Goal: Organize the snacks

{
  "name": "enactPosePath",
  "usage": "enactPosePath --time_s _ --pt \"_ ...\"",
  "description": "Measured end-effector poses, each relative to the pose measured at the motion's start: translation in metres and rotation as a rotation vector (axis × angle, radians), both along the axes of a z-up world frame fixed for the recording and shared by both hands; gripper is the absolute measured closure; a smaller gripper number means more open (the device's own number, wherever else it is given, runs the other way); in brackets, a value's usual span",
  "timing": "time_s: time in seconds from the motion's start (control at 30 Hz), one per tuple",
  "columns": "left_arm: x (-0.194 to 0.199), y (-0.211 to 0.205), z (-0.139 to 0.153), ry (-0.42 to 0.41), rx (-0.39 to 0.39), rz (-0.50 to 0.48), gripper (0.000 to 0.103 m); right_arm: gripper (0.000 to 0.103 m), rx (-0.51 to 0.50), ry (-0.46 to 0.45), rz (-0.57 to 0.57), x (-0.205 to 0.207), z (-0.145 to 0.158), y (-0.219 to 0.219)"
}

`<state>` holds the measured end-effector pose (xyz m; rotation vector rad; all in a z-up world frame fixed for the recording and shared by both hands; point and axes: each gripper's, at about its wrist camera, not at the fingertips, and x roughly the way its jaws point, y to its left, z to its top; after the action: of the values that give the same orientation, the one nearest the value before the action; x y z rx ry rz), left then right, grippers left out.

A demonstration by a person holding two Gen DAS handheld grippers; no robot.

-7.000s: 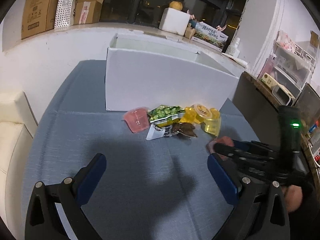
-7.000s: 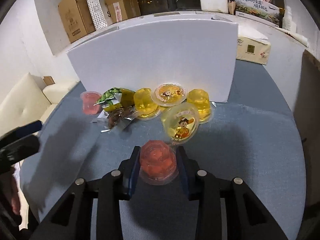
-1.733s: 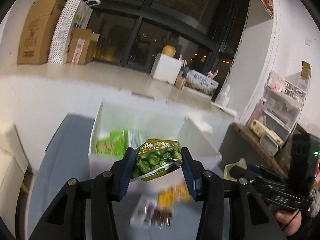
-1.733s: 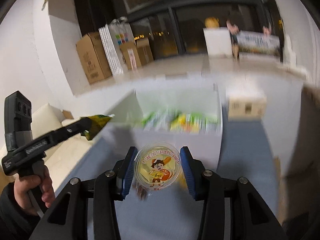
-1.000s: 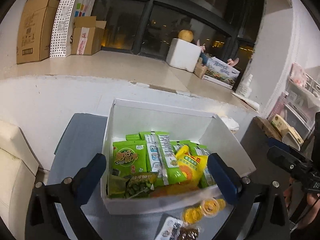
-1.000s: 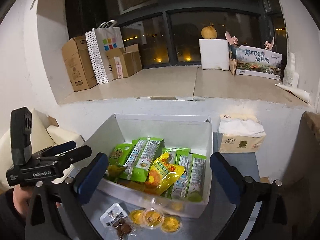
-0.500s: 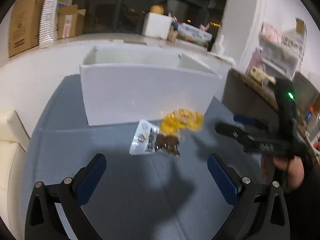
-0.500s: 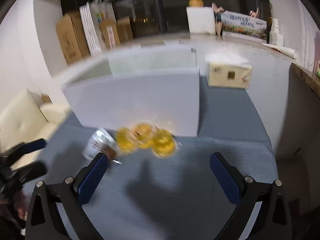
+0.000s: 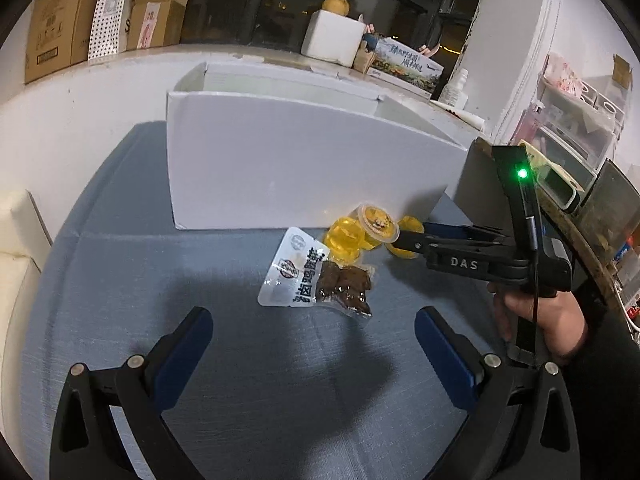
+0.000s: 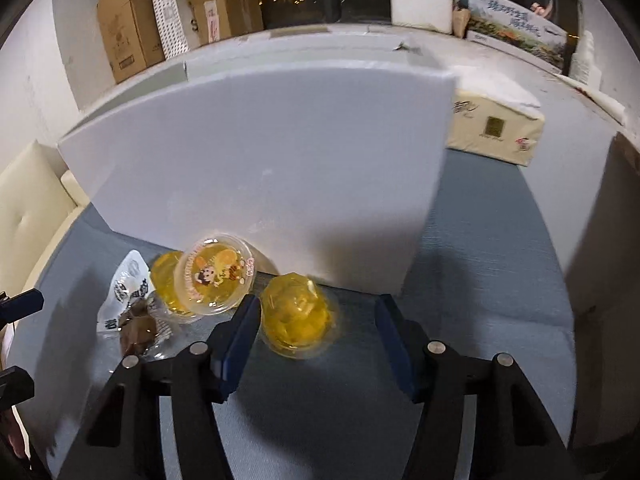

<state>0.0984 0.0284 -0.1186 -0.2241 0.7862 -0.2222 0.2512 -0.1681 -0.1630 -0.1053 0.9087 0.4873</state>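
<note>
A white box (image 9: 288,168) stands on the blue cloth; it also shows in the right wrist view (image 10: 260,152). In front of it lie three yellow jelly cups and a clear meat-snack packet (image 9: 316,276). My right gripper (image 10: 316,332) is open around one yellow jelly cup (image 10: 296,324), its left pad close beside the cup. A lidded jelly cup (image 10: 216,276) leans on another to its left. My left gripper (image 9: 312,340) is open and empty, low over the cloth just short of the packet. The right gripper also shows in the left wrist view (image 9: 404,240).
A tissue box (image 10: 496,128) lies right of the white box. A dark cabinet edge (image 9: 560,216) borders the table on the right. A cream sofa (image 10: 28,200) is on the left. Cardboard boxes (image 10: 132,28) and a foam box stand on the window ledge behind.
Both grippers dropped snacks into the box, opened, and came down to the table. The right gripper has moved in around a yellow jelly cup; the left has neared the meat packet.
</note>
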Motion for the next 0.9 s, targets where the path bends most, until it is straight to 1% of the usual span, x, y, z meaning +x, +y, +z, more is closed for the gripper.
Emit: enactPosePath --time_s 0.03,0.17,0.23,0.3,0.4,0.5,0.6,0.63,0.67,0.7,0.77,0.8,0.87,0.9 --pt "0.002 -0.002 -0.002 0.005 0.002 -0.002 0.000 0.057 0.011 -0.002 0.000 0.000 0.000 0.000" --pt "0.006 -0.007 -0.008 0.026 0.023 -0.008 0.000 0.058 0.069 0.018 -0.013 -0.007 0.003 -0.013" --pt "0.009 -0.011 -0.010 0.032 0.031 -0.020 0.000 0.058 0.094 0.000 -0.020 -0.022 0.009 -0.022" --pt "0.015 -0.017 -0.012 0.039 0.055 -0.034 0.000 0.058 0.128 -0.010 -0.041 -0.038 0.016 -0.036" --pt "0.032 -0.028 -0.015 0.046 0.096 -0.050 0.000 0.058 0.192 -0.029 -0.072 -0.065 0.027 -0.056" --pt "0.054 -0.039 -0.022 0.076 0.136 -0.064 0.000 0.058 0.237 -0.048 -0.087 -0.082 0.035 -0.068" --pt "0.068 -0.044 -0.032 0.108 0.174 -0.061 0.000 0.058 0.257 -0.063 -0.101 -0.092 0.045 -0.074" --pt "0.072 -0.045 -0.033 0.111 0.183 -0.064 0.000 0.060 0.255 -0.068 -0.101 -0.093 0.047 -0.075" --pt "0.073 -0.046 -0.032 0.102 0.187 -0.073 0.000 0.073 0.255 -0.070 -0.095 -0.094 0.049 -0.075" --pt "0.074 -0.047 -0.032 0.102 0.196 -0.080 0.000 0.077 0.259 -0.070 -0.093 -0.094 0.049 -0.071" --pt "0.077 -0.048 -0.034 0.117 0.219 -0.085 0.001 0.078 0.252 -0.083 -0.083 -0.094 0.051 -0.067" --pt "0.078 -0.049 -0.035 0.120 0.225 -0.094 0.002 0.078 0.243 -0.084 -0.072 -0.094 0.050 -0.064" --pt "0.073 -0.052 -0.034 0.113 0.267 -0.098 0.009 0.078 0.230 -0.068 -0.071 -0.092 0.044 -0.060" --pt "0.071 -0.052 -0.034 0.107 0.270 -0.101 0.016 0.078 0.223 -0.068 -0.076 -0.091 0.043 -0.060"
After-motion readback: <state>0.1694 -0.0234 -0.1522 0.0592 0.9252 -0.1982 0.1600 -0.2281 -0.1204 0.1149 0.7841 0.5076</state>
